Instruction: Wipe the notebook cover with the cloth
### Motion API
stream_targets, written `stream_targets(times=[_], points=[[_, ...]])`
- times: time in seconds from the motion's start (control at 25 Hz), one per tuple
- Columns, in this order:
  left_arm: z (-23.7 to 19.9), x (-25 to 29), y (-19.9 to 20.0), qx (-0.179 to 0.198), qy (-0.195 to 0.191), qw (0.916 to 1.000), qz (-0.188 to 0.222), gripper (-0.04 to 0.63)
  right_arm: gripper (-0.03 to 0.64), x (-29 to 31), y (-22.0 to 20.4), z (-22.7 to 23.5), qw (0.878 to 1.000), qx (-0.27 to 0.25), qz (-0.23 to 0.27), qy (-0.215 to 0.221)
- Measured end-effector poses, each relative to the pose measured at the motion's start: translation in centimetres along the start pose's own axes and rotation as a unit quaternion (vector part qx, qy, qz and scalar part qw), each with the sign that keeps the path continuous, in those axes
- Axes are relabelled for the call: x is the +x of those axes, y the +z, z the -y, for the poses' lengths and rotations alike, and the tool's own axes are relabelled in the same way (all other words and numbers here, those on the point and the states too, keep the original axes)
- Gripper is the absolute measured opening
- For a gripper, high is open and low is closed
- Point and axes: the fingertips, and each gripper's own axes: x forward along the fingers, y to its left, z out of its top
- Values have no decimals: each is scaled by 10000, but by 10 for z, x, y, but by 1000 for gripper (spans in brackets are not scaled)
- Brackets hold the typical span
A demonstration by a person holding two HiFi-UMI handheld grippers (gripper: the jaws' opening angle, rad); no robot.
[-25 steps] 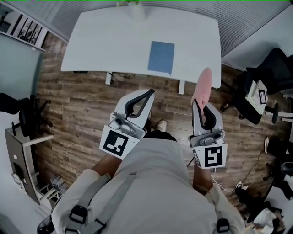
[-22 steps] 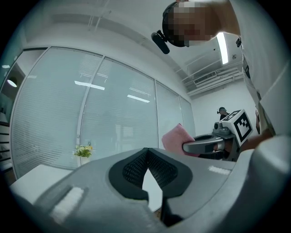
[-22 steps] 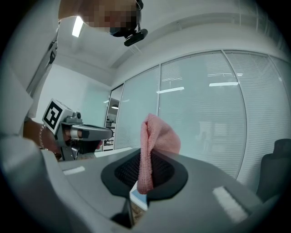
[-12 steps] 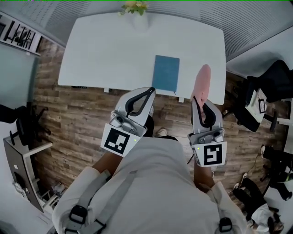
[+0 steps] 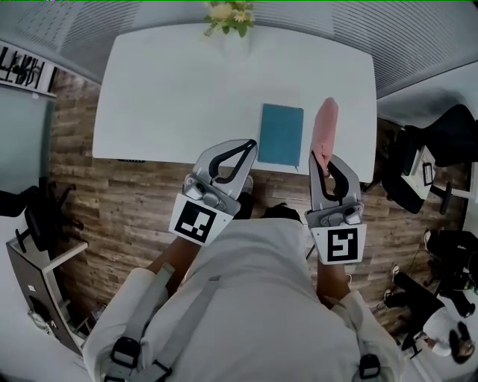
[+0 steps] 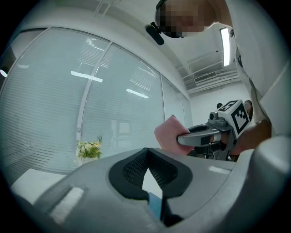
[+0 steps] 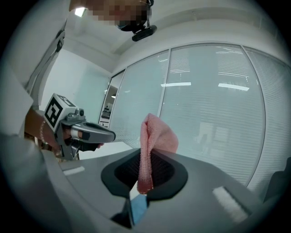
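1. The flat teal rectangular notebook (image 5: pixel 281 134) lies closed on the white rectangular table (image 5: pixel 172 89). It sits close to the table's near edge, over toward the right-hand end, with its sides roughly square to the edges. The cover faces up and nothing lies on it, so the whole face is open for wiping.
2. The pink soft cloth (image 5: pixel 325 134) is held up in the air. In the head view it shows just to the right of the notebook, but I judge that it hangs clear of the cover and the tabletop. One end is pinched and the rest stands out past the jaws in a loose fold, which leaves free fabric to lay on the cover.
3. The right gripper (image 5: pixel 323 163) has its jaws clamped on the cloth's lower end. It points toward the table's near edge, in line with the notebook's right side, which suits a reach forward and down.
4. The left gripper (image 5: pixel 249 147) has its jaws brought together at the tips with nothing between them. It sits just short of the near edge, beside the notebook's left side, probably ready to steady the book.
5. A small white vase of yellow flowers (image 5: pixel 228 16) stands at the far edge, well apart from the work.
6. Wiping has not begun.
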Motion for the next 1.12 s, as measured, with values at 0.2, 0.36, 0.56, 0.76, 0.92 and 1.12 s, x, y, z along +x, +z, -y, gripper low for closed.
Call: stream_targets(times=[0.2,0.36,0.56,0.76,0.92,1.12], points=[[-16,17,-44,-111,-99,9994,-324,2,21,25,-49,0,9933,-862,-752,154],[-24,32,-87,-211,-86,9983,-541,2,21,47,-99,0,9842,-1264,-1211,268],[-24,50,-145,-331,-226,9930,-1109,2,21,80,-165,1,9663,-1936,-1630,478],[-22,69,-202,-406,-405,9842,-1678,2,23,117,-223,-5,9410,-2566,-2062,786],[-22,81,-251,-564,-500,9731,-2175,2,21,145,-269,-10,9153,-3046,-2417,1051],[-20,85,-296,-457,-640,9627,-2590,2,23,171,-316,-18,8757,-3664,-2809,1412]])
